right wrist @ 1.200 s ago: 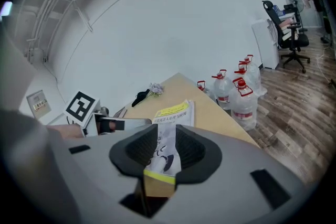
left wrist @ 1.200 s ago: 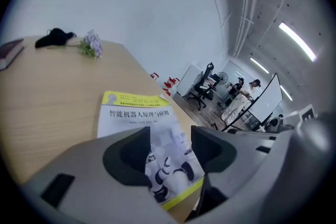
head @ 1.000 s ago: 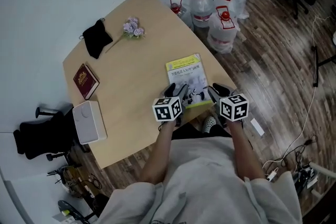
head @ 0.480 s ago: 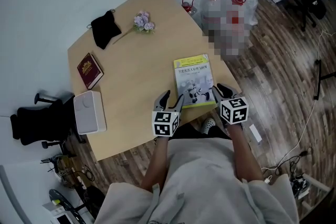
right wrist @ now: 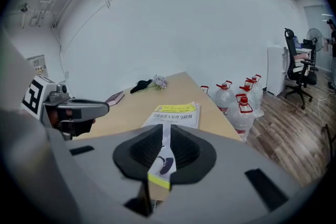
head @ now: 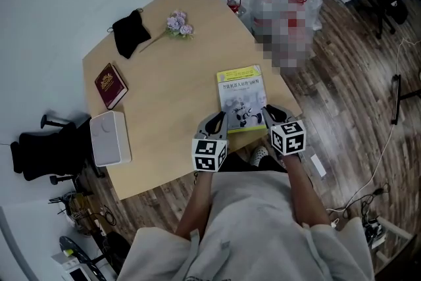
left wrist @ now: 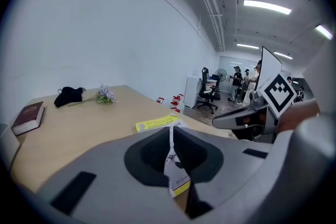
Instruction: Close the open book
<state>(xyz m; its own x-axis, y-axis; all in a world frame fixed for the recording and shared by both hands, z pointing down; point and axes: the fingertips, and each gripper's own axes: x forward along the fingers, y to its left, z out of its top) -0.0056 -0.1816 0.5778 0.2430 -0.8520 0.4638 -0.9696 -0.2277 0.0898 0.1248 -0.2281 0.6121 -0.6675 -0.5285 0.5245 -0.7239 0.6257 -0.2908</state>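
Head view, closed glossy yellow-and-white book [head: 240, 99] lay flat by the front edge of the smooth pale wooden table [head: 171, 43], left gripper [head: 217, 120] and right gripper [head: 271, 114] at its near corners, left gripper view, matte grey rounded jaws just closed, nearly touching, empty, right gripper view, jaws likewise just narrowed to a slit, gripping nothing.

A light wooden table [head: 164, 108] stands by a white wall. On it lie a dark red book [head: 110, 84], a black cloth [head: 128, 34] and some purple flowers [head: 177, 23]. A white box [head: 109, 137] sits at its edge, near a black chair [head: 41, 156]. Big water bottles [right wrist: 242, 107] with red caps stand on the wooden floor [head: 348, 76].
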